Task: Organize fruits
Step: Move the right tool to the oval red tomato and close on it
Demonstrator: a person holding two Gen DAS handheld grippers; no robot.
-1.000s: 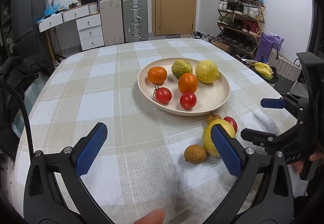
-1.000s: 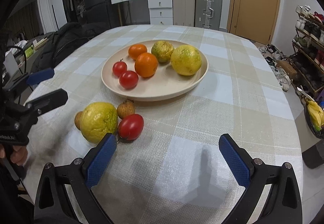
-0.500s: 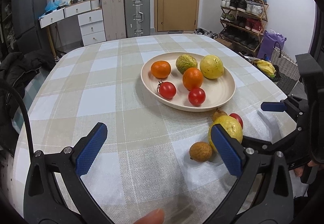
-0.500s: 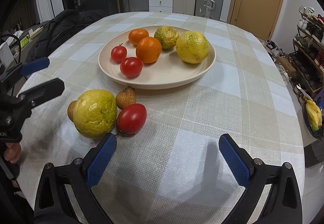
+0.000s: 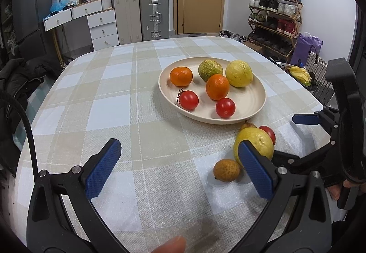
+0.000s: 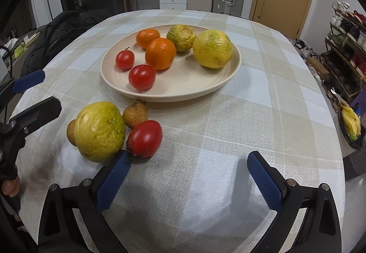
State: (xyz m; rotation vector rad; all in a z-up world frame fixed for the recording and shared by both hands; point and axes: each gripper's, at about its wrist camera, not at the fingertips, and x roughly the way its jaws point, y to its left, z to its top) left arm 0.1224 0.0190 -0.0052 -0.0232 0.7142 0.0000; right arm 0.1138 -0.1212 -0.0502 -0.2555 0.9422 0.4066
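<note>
1. Fruit still off the plate sits in a tight cluster on the checked tablecloth (image 6: 228, 138), near the plate's near rim. Read left to right in the right wrist view: a small brown fruit (image 6: 71, 132) half hidden, a large yellow-green citrus (image 6: 99, 131), a second small brown fruit (image 6: 135, 113) behind, and a red tomato (image 6: 144, 139).
2. The left gripper (image 5: 180, 168) hangs above the cloth with its blue pads spread wide and nothing between them; in its view the cluster lies just beyond its right pad.
3. The right gripper (image 6: 188, 175) is likewise wide apart and empty, its left pad just in front of the tomato and the citrus.
4. The cream plate (image 6: 178, 90) already holds two tomatoes, two oranges, a green-yellow citrus and a yellow citrus; bare space remains on its near right side.
5. The step in hand appears to be picking a loose fruit. The tomato looks the easiest target for the right gripper: shift left, straddle it, and close gently, since it bruises readily.
6. The risk is nudging the touching citrus, which could roll and scatter the small fruits.
</note>
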